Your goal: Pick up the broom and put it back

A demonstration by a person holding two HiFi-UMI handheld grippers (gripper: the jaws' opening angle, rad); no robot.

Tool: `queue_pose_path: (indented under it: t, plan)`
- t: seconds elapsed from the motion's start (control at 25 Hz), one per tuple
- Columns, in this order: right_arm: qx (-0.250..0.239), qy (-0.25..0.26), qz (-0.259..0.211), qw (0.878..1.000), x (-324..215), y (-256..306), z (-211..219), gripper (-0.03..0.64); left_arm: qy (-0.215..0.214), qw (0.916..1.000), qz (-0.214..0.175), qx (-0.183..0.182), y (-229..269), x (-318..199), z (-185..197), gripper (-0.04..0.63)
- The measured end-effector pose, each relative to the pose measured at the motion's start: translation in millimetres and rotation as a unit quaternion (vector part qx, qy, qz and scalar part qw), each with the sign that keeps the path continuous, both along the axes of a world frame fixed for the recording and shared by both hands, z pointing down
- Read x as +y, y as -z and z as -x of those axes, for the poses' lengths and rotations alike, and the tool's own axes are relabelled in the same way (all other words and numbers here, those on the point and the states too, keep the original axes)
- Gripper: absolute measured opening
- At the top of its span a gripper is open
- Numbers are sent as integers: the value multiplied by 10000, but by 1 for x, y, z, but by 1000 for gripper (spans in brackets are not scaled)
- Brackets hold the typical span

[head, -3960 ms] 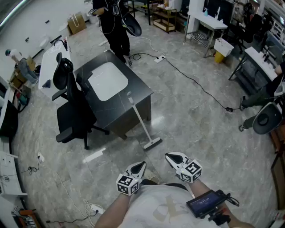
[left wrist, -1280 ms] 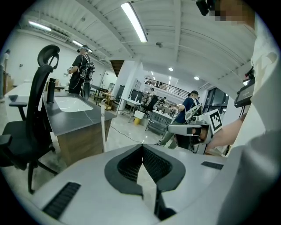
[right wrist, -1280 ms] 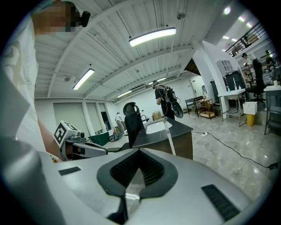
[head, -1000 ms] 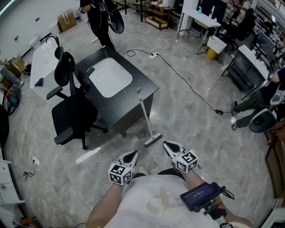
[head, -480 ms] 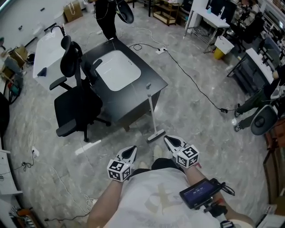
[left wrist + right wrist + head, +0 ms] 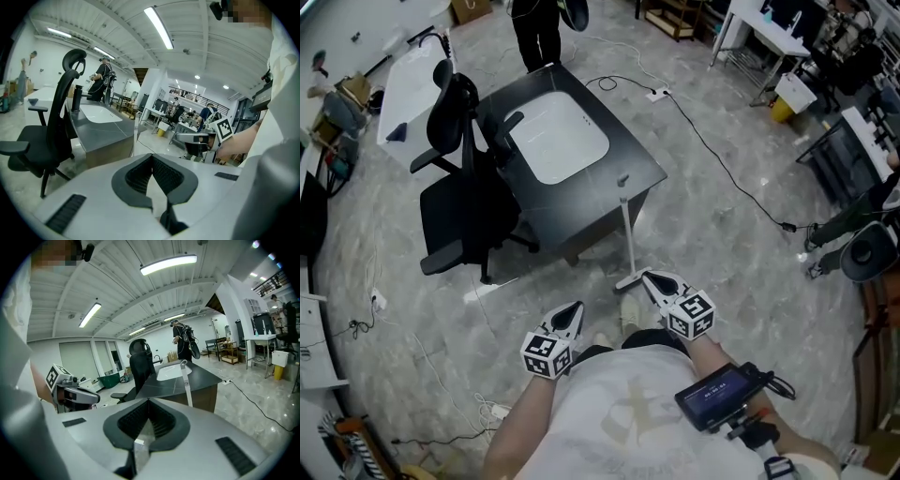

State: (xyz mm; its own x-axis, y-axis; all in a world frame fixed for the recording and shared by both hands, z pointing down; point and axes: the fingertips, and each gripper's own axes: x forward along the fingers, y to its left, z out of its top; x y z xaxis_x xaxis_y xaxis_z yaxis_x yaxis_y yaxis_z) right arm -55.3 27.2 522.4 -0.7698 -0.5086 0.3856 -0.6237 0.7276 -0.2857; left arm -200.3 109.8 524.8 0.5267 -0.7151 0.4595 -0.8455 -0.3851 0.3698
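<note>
White long-handled broom [image 6: 628,234] leans upright against the near corner of the black desk with white inset top [image 6: 581,194], head on the grey floor [image 6: 722,253] just beside the desk. Right gripper [image 6: 653,279] near the desk's corner, jaws pressed together, empty. Left gripper [image 6: 574,311] further from the desk, jaws together, empty.

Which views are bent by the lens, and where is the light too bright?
Head view: edges bend mildly, light is even, the floor has a soft sheen. Left gripper view: strong fisheye with a dark round border; the ceiling lamp glares. Right gripper view: same fisheye; the strip light glares.
</note>
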Motion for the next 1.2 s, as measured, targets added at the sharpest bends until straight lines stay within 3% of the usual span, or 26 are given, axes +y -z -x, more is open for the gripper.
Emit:
queue_pose_path:
  t: [0.52,1.2]
  plan:
    - [336,391,365,9980,-65,-50,-11,18,196,9996,181,-38,-3,-60,-28,12]
    - [690,785,647,9924,-127,-118,2,18,713,9957,567,-177,-16,-80,-29,12]
